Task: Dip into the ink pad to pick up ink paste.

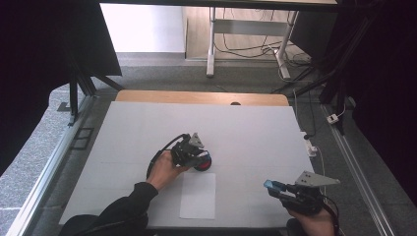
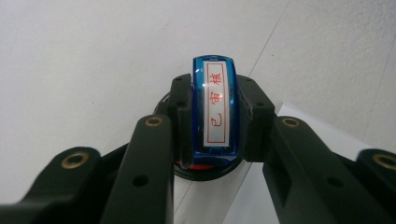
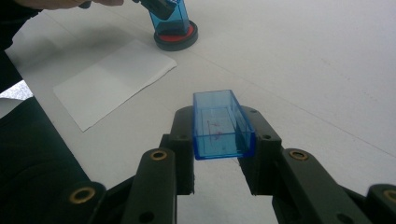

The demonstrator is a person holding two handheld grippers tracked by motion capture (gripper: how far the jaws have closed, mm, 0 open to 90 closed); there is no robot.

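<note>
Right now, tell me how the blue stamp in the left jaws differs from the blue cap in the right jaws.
The blue stamp carries a white label with red characters; the blue cap is an empty, open-ended shell with faint red smears inside. The stamp is pressed down on the red ink pad; the cap is held above the table, touching nothing else. Both are clear blue plastic, each clamped between black jaws.

a white-covered bench (image 1: 246,128) carries a white paper sheet (image 1: 198,195) and a round red ink pad (image 1: 203,165) just beyond it.
</note>
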